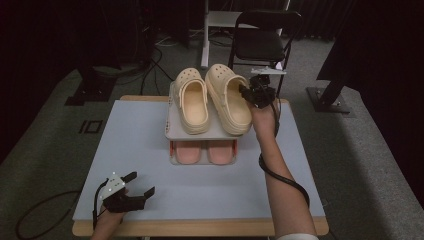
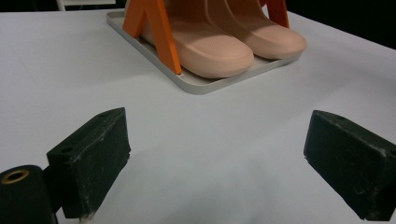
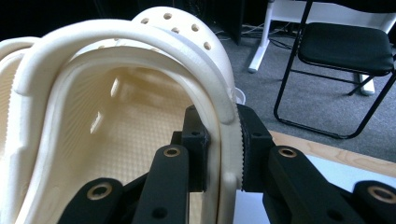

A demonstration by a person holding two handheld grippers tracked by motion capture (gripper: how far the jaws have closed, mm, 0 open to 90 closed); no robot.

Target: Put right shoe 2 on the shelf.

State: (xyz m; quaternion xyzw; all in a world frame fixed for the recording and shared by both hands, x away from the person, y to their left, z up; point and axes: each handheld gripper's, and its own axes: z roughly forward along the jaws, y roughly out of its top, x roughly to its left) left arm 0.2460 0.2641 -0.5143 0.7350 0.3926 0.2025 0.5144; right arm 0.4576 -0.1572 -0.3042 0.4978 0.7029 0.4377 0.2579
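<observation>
- A pale grey table with a wooden rim stands on dark carpet; a black folding chair sits beyond its far edge.
- A two-tier shoe rack near the far edge carries two cream perforated foam clogs on top and smooth pink slippers below.
- The right gripper pinches the right clog by its side wall, one jaw inside, one outside.
- The left gripper rests at the near left corner, jaws wide apart.

From my high view the pink slippers sit half hidden under the upper shelf; I can't quite judge their heels.
</observation>
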